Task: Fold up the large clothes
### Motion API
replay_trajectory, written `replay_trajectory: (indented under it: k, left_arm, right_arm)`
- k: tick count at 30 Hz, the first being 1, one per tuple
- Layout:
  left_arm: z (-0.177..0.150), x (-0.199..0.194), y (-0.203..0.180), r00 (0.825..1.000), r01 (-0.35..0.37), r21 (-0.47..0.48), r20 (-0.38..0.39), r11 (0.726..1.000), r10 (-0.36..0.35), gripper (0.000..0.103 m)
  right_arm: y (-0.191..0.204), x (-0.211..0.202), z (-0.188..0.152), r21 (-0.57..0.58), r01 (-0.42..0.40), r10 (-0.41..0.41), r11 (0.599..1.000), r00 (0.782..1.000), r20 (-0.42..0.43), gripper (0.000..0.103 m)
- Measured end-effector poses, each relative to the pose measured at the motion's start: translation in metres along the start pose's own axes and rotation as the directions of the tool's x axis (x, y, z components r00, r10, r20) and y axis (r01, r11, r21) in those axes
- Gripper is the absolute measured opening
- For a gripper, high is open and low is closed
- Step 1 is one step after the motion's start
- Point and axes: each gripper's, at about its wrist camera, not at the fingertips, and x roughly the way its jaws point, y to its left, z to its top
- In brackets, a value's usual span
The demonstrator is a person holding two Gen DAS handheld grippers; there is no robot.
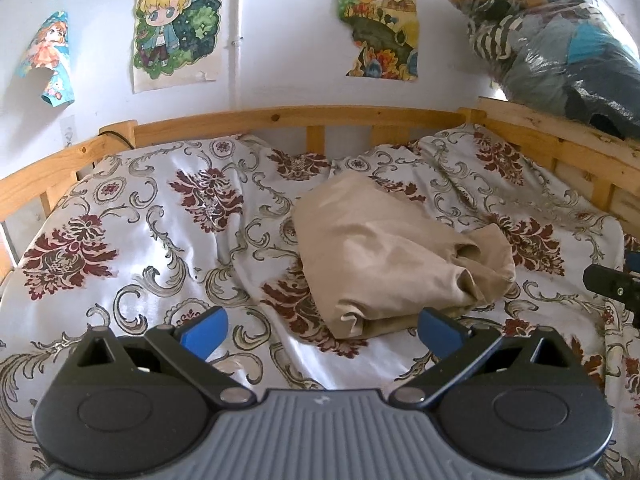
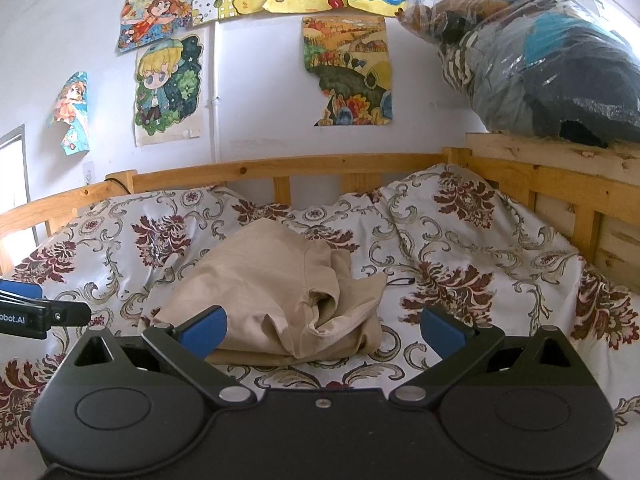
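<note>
A beige garment (image 1: 384, 252) lies folded into a rough bundle on the floral bedspread (image 1: 152, 240), with a rumpled sleeve end at its right. My left gripper (image 1: 322, 332) stands open just in front of the bundle's near edge, nothing between its blue fingers. In the right wrist view the same beige garment (image 2: 276, 300) lies ahead and slightly left. My right gripper (image 2: 324, 330) is open too, its left blue finger (image 2: 204, 330) over the garment's near left edge. Each gripper shows at the edge of the other's view.
A wooden bed rail (image 1: 288, 118) runs along the far and right sides. A clear plastic bag of clothes (image 2: 540, 64) sits on the wooden ledge at the right. Drawings (image 2: 168, 88) hang on the white wall. A small dark hair clip (image 2: 402, 281) lies right of the garment.
</note>
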Motion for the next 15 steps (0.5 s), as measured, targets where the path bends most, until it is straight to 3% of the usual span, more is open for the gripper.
replay_trajectory:
  k: [15]
  left_arm:
    - [-0.0061, 0.0073, 0.0045, 0.999, 0.000, -0.002, -0.033, 1.000, 0.000, 0.102]
  right_arm:
    - [0.0024, 0.0025, -0.0025, 0.009, 0.000, 0.000, 1.000, 1.000, -0.020, 0.102]
